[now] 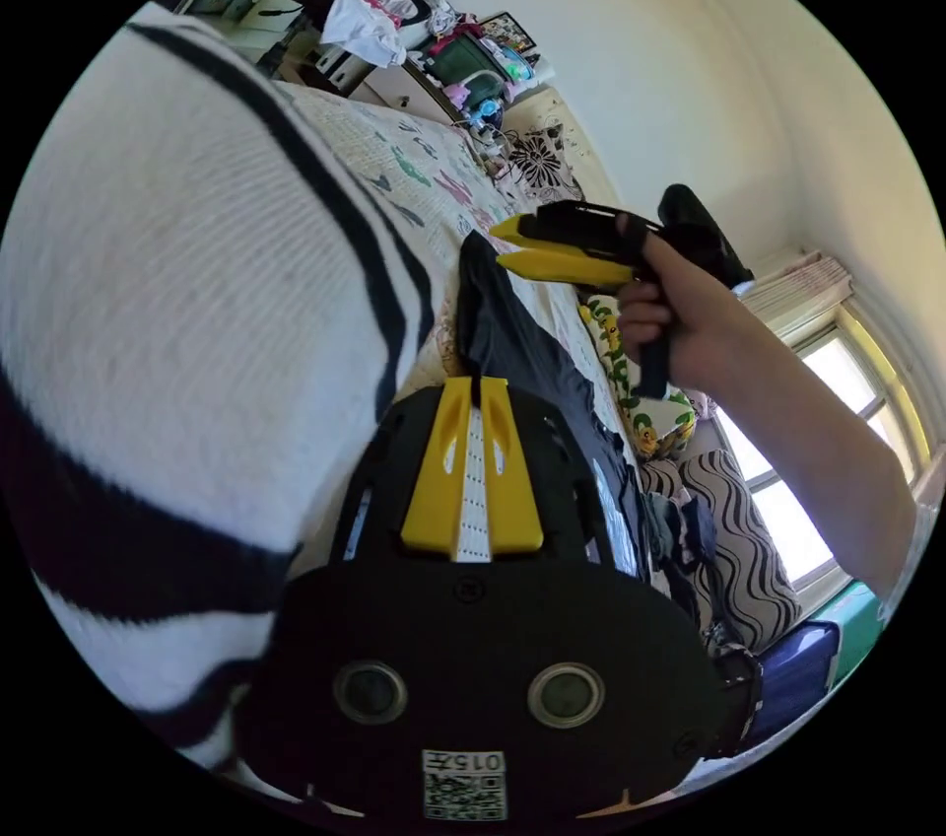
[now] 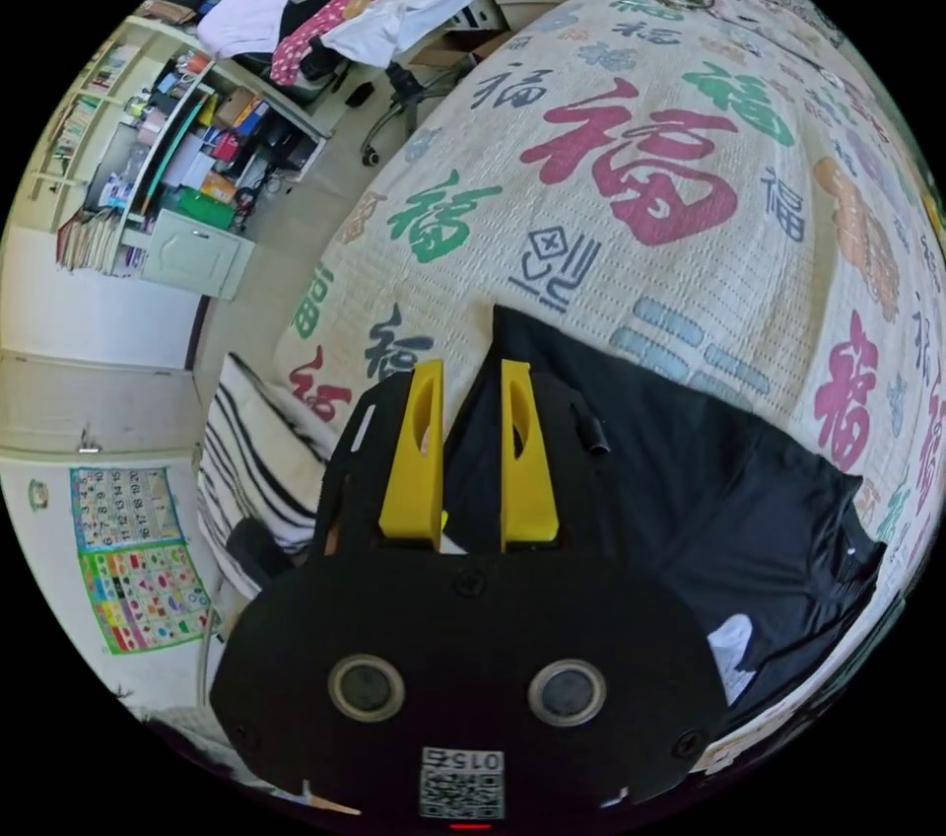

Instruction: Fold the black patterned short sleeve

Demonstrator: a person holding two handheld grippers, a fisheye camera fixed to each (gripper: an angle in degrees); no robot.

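Jaws of left gripper [image 1: 471, 402] pinching black shirt [image 2: 690, 491] (plain, crumpled), right gripper [image 2: 469, 402] parted, bedspread [image 2: 631, 185] beneath.

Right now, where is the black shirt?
The black shirt lies on the patterned bedspread, just beyond the right claw; its near edge is pinched in the left claw.

One black garment [image 2: 680, 491] lies on one printed bedspread [image 2: 690, 215]. Two grippers count in the left gripper view: the left gripper [image 1: 474, 392] at six o'clock, the right gripper [image 1: 512, 246] near one o'clock. One hand [image 1: 680, 313] holds it. Possibly two cushions [image 1: 734, 530] at four o'clock.
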